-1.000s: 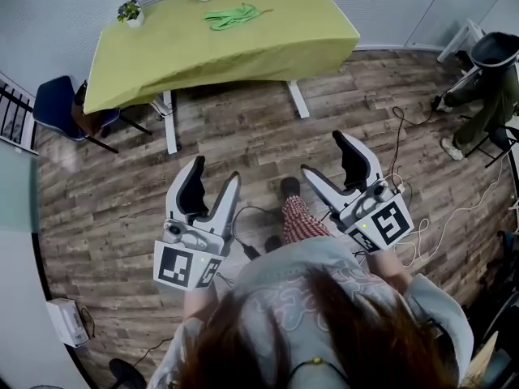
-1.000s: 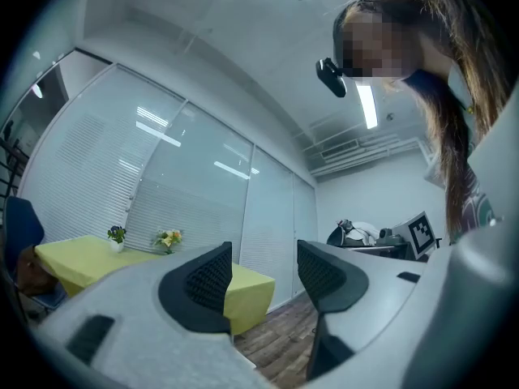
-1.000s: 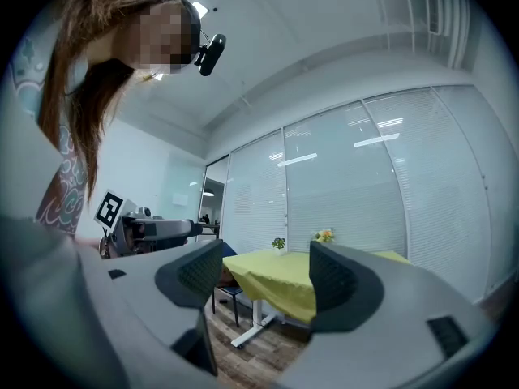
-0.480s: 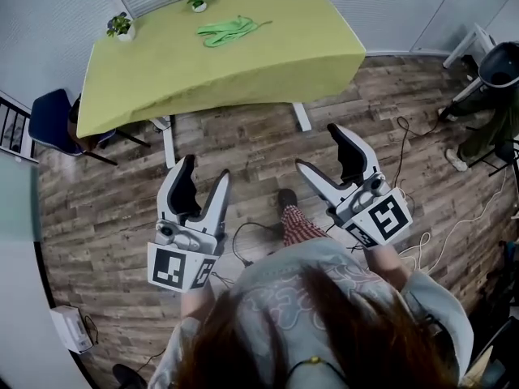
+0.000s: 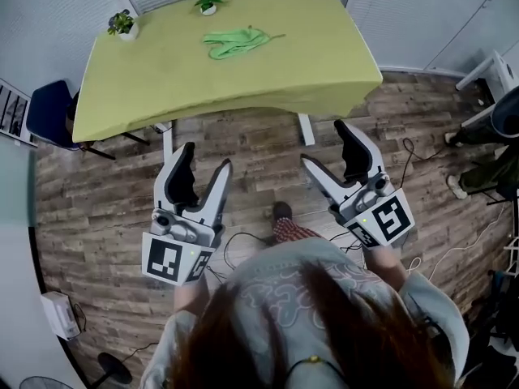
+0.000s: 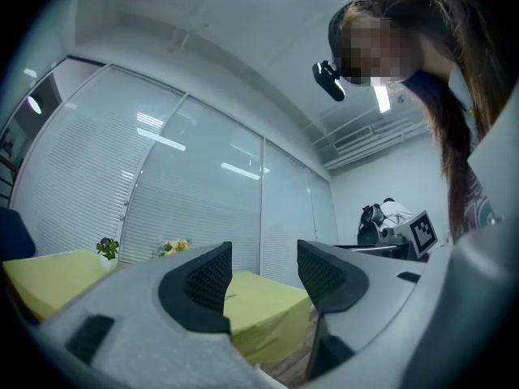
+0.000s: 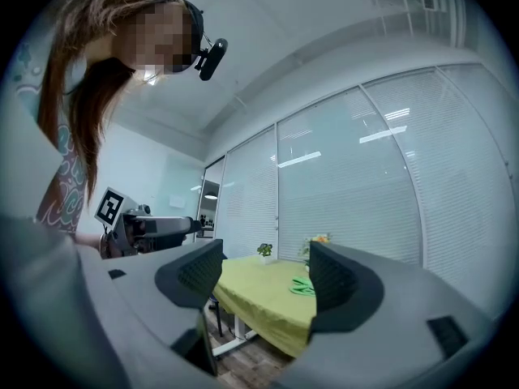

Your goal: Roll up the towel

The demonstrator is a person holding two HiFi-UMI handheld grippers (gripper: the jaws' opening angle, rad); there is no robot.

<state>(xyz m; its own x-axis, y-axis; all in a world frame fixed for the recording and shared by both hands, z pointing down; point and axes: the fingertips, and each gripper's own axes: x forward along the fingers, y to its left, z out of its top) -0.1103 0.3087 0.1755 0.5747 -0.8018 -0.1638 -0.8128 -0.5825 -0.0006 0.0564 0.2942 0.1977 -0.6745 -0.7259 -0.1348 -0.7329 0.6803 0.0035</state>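
While short of the table [image 5: 162, 79], jaws: left gripper [image 5: 206, 157], right gripper [image 5: 326, 143] gaped, empty.
Towel [image 5: 235, 40]: green, bunched, lay on far tabletop.
Handling: likely soft, light, floppy; best pinched at 2 corners.

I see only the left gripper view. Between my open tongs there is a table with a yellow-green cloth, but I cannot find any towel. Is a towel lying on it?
Observer: Yes. The head view shows a green towel lying crumpled, not rolled, towards the far side of the table.
Operator: Does the right gripper hold something?
Observer: No. The right gripper has its tongs apart, with nothing between them.
Operator: Are the grippers already over the table?
Observer: No. The left gripper and the right one are both over the wooden floor, short of the table's near edge.
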